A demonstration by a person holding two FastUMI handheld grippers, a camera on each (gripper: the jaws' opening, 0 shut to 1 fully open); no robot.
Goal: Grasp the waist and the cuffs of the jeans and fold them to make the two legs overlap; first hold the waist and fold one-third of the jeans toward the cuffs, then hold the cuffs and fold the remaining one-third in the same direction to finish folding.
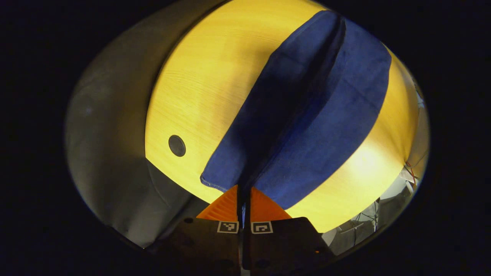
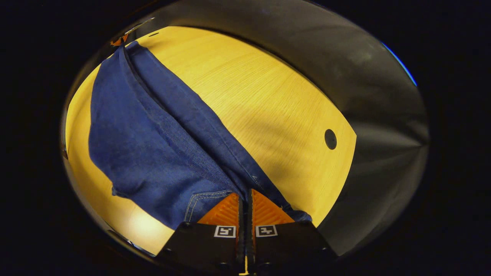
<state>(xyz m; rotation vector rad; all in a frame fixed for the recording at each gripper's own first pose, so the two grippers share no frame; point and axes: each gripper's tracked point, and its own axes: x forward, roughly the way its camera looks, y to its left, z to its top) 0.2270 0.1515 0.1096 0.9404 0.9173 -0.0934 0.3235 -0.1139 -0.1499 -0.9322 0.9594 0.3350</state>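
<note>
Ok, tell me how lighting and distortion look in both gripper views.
Left gripper view: fisheye bends the table edge into an arc; glare patch beside the jeans at lower right; surroundings dark. Right gripper view: same curving, bright spot on the table at lower left, soft shadows across the wood, jeans sharp.

bright overhead light | glare patch on table [image 1: 368, 161] | dim surroundings | strong fisheye bending at edges

my left tongs [image 1: 244, 191] are pinched together on the jeans [image 1: 307, 107] hem, fingers nearly touching. my right tongs [image 2: 245, 197] are likewise clamped on denim at the waist end, both held above the counter [image 2: 268, 96].
</note>
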